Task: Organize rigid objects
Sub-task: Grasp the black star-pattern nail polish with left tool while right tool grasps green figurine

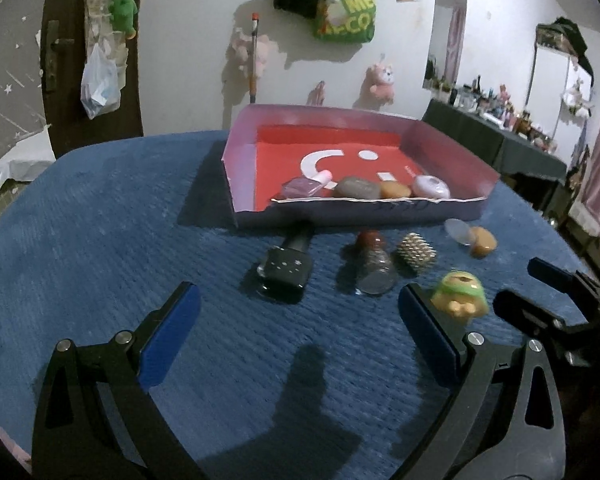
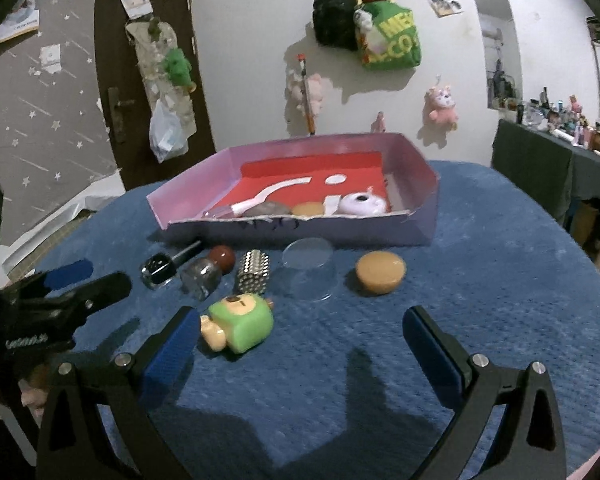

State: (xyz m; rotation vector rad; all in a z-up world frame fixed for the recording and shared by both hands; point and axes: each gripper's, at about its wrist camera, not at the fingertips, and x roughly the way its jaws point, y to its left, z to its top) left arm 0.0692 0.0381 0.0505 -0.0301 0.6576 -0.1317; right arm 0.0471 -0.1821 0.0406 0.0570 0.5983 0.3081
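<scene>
A shallow pink box with a red floor [image 1: 244,160] [image 2: 188,200] stands on the blue cloth and holds a pink bottle [image 1: 304,186], a grey stone [image 1: 358,188], an orange piece [image 1: 396,190] and a pale round case [image 1: 432,187]. In front of it lie a black bottle [image 1: 286,268] [image 2: 158,268], a clear bottle with a brown cap [image 1: 374,268] [image 2: 208,272], a studded gold block [image 1: 415,255] [image 2: 253,272], a clear dome [image 2: 310,268], an orange dome [image 2: 380,272] and a green-and-yellow toy [image 1: 460,294] [image 2: 238,326]. My left gripper [image 1: 300,320] is open, short of the bottles. My right gripper [image 2: 302,344] is open, the toy beside its left finger.
The blue cloth covers a round table [image 2: 500,280] with bare space at the left [image 1: 100,220] and right. Soft toys and bags hang on the wall behind. A dark door [image 2: 140,80] stands left, and a cluttered side table [image 2: 560,152] at the right.
</scene>
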